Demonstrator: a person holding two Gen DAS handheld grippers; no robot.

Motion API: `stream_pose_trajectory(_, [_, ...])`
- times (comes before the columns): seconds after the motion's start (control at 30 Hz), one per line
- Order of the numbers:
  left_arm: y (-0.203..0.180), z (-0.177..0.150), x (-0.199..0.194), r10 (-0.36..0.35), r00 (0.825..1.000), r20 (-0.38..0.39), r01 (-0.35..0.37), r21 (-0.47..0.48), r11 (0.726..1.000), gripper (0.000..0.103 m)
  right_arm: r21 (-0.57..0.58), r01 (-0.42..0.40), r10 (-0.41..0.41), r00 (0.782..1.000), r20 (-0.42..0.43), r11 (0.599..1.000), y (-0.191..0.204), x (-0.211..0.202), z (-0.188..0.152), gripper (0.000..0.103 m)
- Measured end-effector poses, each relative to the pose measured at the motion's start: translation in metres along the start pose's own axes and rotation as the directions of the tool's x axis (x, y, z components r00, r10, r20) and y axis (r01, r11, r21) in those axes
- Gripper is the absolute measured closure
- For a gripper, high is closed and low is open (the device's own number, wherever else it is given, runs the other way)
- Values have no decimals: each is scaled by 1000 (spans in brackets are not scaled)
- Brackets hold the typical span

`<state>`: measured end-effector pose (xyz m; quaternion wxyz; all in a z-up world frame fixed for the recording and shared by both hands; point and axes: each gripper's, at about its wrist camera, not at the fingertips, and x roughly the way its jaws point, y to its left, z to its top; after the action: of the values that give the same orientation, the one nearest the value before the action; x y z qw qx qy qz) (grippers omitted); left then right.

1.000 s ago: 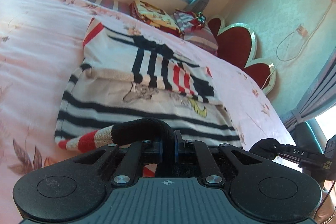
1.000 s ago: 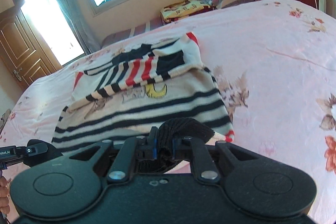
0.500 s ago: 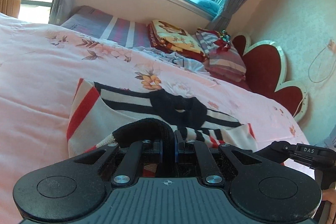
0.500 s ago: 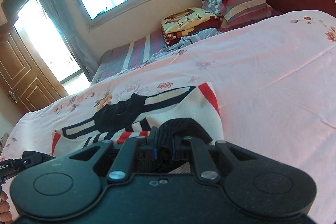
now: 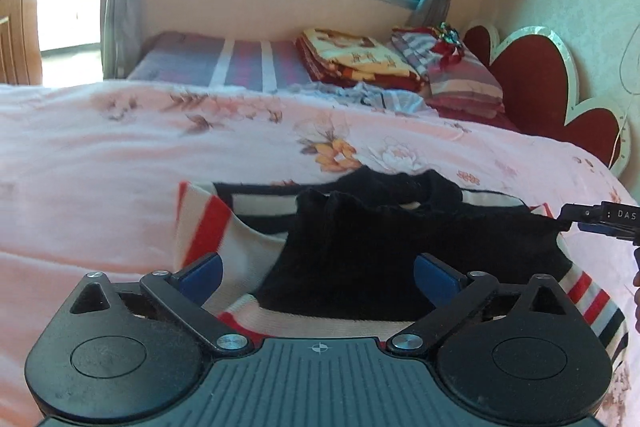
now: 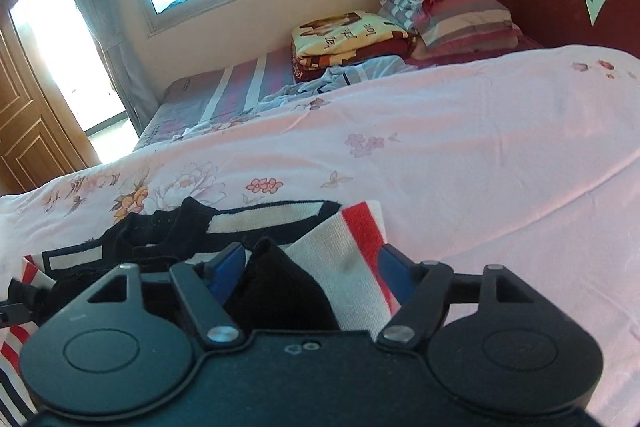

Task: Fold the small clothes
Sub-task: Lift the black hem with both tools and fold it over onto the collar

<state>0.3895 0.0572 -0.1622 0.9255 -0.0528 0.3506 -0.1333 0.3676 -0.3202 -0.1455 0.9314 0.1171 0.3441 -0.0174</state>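
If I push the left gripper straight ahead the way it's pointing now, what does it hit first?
The left gripper is open, and the black hem of the striped sweater lies right between its fingers, so it would likely meet that first. Beyond is the pink floral bedspread.

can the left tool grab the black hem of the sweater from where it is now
Probably yes: the left tool is open, and the sweater's black hem lies right between its blue pads with nothing in front.
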Motion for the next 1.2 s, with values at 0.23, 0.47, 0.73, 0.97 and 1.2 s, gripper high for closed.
stream_pose_trajectory(0.23, [13,5,20,-3,996,-92,9,65,998,27,-11,-20,20,1000,-14,1000,-3,9,-1,24])
stream_pose_trajectory(0.47, [10,-2,54,-9,985,-175,19,58,998,76,-100,-17,7,995,-104,995,11,32,-11,48])
stream_pose_trajectory(0.73, [0,-2,28,-19,998,-62,22,59,998,97,-196,-46,32,997,-76,980,27,27,-13,97])
stream_pose_trajectory(0.97, [12,20,25,48,997,54,-47,-7,999,98,-194,6,13,995,97,981,31,14,12,102])
stream_pose_trajectory(1.2, [12,9,42,46,999,-27,-46,18,999,98,-123,-59,50,996,-73,991,12,40,21,76])
